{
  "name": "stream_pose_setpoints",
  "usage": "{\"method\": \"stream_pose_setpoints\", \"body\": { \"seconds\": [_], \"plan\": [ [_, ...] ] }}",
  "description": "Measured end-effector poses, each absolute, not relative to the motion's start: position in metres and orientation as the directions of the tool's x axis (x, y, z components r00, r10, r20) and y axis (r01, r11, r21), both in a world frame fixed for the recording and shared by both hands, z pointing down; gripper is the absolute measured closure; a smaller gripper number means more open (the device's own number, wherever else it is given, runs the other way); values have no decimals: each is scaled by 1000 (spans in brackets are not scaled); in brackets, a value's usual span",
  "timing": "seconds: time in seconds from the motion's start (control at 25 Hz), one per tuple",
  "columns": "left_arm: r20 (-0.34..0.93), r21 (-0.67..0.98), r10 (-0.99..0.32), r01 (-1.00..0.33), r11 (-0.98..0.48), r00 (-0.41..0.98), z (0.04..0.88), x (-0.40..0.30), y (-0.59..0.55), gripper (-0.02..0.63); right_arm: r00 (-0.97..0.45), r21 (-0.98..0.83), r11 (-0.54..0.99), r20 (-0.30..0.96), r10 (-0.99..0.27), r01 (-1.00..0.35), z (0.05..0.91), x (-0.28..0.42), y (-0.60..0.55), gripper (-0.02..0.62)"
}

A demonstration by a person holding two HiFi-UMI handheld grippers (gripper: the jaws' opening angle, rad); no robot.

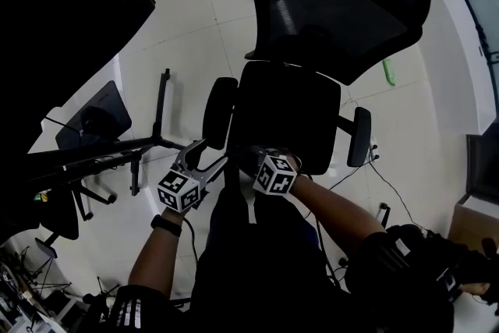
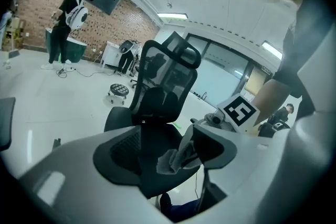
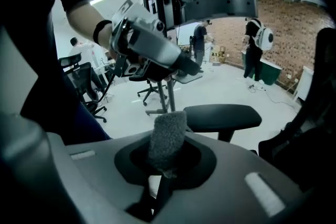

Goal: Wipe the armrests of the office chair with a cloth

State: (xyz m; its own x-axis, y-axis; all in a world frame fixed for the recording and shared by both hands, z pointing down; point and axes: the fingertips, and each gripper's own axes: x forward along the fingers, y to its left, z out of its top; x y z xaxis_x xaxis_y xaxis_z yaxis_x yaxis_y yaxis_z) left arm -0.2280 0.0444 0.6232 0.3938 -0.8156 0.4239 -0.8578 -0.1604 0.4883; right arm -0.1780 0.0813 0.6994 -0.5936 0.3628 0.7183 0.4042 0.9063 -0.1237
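The black mesh office chair (image 1: pixel 290 115) stands in front of me, with its left armrest (image 1: pixel 219 111) and right armrest (image 1: pixel 359 136) both bare. My right gripper (image 1: pixel 253 161) hovers over the seat's front edge, shut on a grey fuzzy cloth (image 3: pixel 168 140) that sticks up from between its jaws. One padded armrest (image 3: pixel 222 114) lies just beyond the cloth, not touching it. My left gripper (image 1: pixel 198 157) is open with nothing in it, near the front end of the left armrest. In the left gripper view the cloth (image 2: pixel 176 158) hangs before the seat (image 2: pixel 157 139).
A dark desk with a stand (image 1: pixel 117 148) and another chair (image 1: pixel 93 121) sit to the left. A cable (image 1: pixel 374 168) and a green item (image 1: pixel 387 72) lie on the floor at right. People (image 3: pixel 256 44) stand far off by a brick wall; a rolling stool (image 2: pixel 118 90) is behind the chair.
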Motion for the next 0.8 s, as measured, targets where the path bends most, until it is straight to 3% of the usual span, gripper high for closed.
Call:
{"method": "stream_pose_setpoints", "body": {
  "seconds": [0.32, 0.8],
  "plan": [
    [337, 416, -839, -867, -275, 428, 551, -177, 6, 273, -811, -60, 988, 565, 149, 139, 587, -114, -5, 558],
    [280, 386, -807, -831, -401, 519, 483, -76, 5, 273, -910, -47, 998, 415, -11, -33, 479, -2, -13, 558]
  ]
}}
